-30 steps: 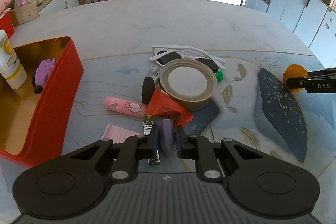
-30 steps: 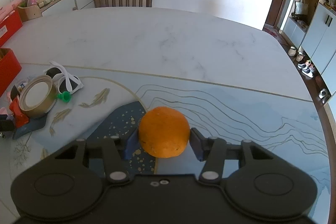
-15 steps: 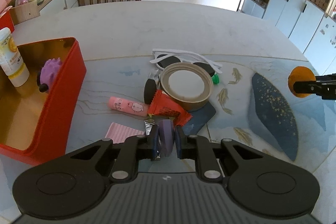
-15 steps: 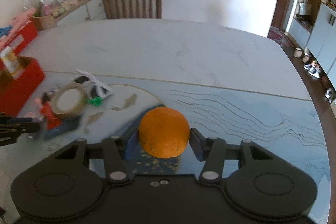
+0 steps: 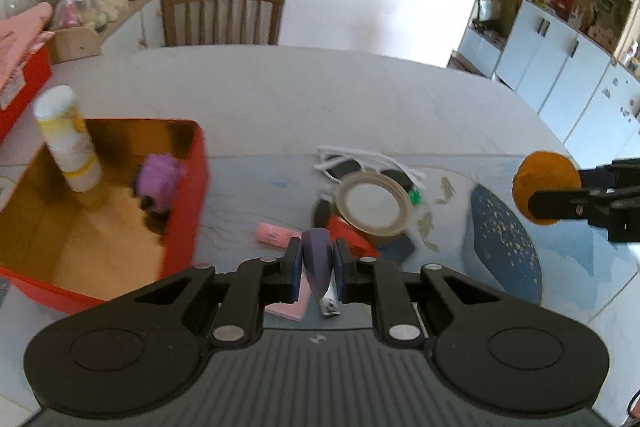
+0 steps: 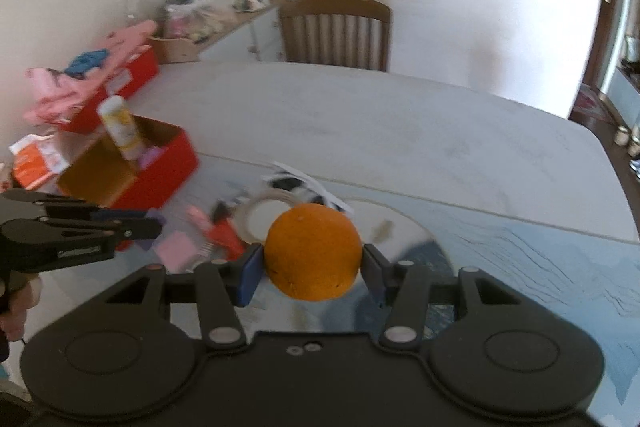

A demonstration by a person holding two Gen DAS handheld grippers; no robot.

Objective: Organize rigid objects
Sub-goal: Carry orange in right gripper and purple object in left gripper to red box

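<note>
Big pale counter (image 5: 360,99) fills both views, with the red box (image 5: 188,195) toward its left edge (a white bottle (image 5: 68,143) and a purple toy (image 5: 160,179) inside). Mid-counter, the tape roll (image 5: 374,203) sits in a clutter, white sunglasses (image 5: 360,161) just beyond it. Right claw (image 6: 312,267) is clamped on the orange (image 6: 312,251), raised off the counter. Left claw (image 5: 316,267), narrowly closed, pinches a small purple piece (image 5: 317,259) above the clutter's near side.
</note>
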